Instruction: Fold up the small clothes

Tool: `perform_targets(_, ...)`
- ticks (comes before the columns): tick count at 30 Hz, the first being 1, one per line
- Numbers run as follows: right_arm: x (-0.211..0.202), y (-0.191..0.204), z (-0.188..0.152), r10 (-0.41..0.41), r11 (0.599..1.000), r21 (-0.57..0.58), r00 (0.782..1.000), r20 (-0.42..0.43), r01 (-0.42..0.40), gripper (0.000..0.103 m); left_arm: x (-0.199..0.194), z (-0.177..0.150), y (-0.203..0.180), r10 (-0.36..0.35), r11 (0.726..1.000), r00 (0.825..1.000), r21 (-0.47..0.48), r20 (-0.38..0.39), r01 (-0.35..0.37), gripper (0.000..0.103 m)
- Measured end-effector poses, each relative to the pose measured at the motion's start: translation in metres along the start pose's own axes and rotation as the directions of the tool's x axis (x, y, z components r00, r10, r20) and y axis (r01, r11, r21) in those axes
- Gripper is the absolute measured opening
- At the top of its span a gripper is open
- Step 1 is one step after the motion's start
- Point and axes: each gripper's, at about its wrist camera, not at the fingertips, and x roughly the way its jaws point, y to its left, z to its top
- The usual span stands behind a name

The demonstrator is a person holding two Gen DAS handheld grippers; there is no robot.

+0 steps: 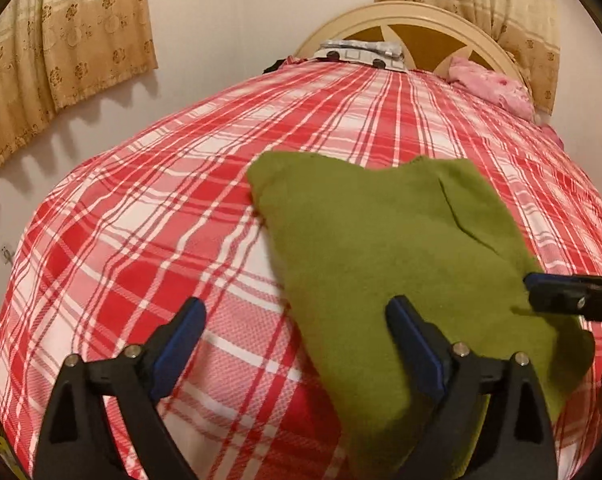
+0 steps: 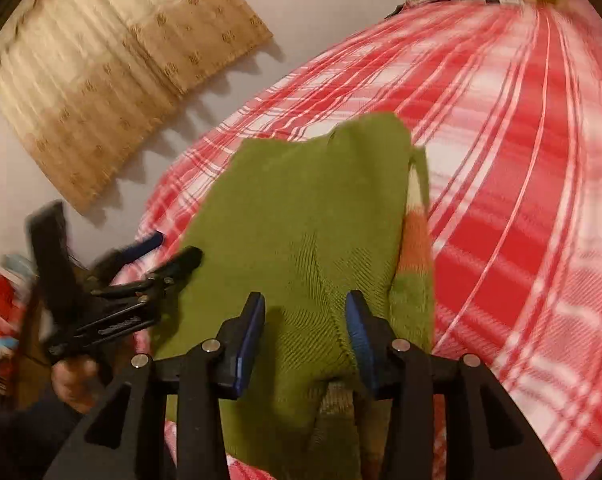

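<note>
1. The left hand-held gripper point(image 1: 295, 330) is seen released, jaws spread wide over the bed point(image 1: 141, 220); its right finger lies over the green garment point(image 1: 381, 248), nothing gripped.
2. The green garment is spread on the bed's red plaid cover, near its front edge.
3. The right hand-held gripper point(image 2: 305, 322) is seen part-open, with knitted green fabric between its pads; whether they press on it cannot be told, as the view is blurred.
</note>
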Motion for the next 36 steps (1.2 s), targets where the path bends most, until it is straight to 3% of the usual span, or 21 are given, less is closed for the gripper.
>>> perform_targets(3, -0.003, 0.004, -0.001, -0.028, 1.0, 0.001, 1.0, 0.004, 0.028, 0.043, -0.007, -0.003, -0.002, -0.001, 1.0, 1.0, -0.015, 0.002, 0.001, 0.096)
perform_targets(7, -0.025, 0.022, -0.013, -0.154, 0.988, -0.018, 0.987, 0.051, 0.155, 0.044, -0.034, -0.007, -0.006, -0.001, 1.0, 1.0, -0.005, 0.017, 0.001, 0.096)
perform_targets(8, -0.031, 0.027, -0.015, -0.187, 0.982, -0.023, 0.98, 0.069, 0.189, 0.048, -0.043, -0.008, -0.008, 0.005, 1.0, 0.999, 0.004, 0.033, -0.005, 0.096)
perform_targets(9, -0.04, 0.035, -0.02, -0.221, 0.974, -0.032, 0.97, 0.099, 0.225, 0.053, -0.057, -0.011, -0.011, 0.009, 1.0, 0.998, 0.013, 0.057, -0.01, 0.096)
perform_targets(13, -0.087, 0.064, -0.044, -0.335, 0.931, -0.053, 0.904, 0.266, 0.361, 0.055, -0.09, -0.014, -0.013, -0.014, 1.0, 0.993, -0.007, 0.116, 0.015, 0.097)
perform_targets(22, -0.127, 0.117, -0.076, -0.365, 0.894, -0.113, 0.852, 0.376, 0.433, 0.055, -0.139, -0.015, -0.026, -0.079, 0.997, 0.977, 0.005, 0.201, 0.079, 0.098)
perform_targets(25, -0.131, 0.127, -0.082, -0.363, 0.896, -0.102, 0.844, 0.394, 0.433, 0.056, -0.151, -0.013, -0.027, -0.094, 0.996, 0.967, 0.01, 0.235, 0.094, 0.102)
perform_targets(36, -0.154, 0.151, -0.095, -0.389, 0.876, -0.089, 0.805, 0.449, 0.473, 0.056, -0.175, -0.012, -0.037, -0.137, 0.991, 0.948, 0.036, 0.288, 0.133, 0.102)
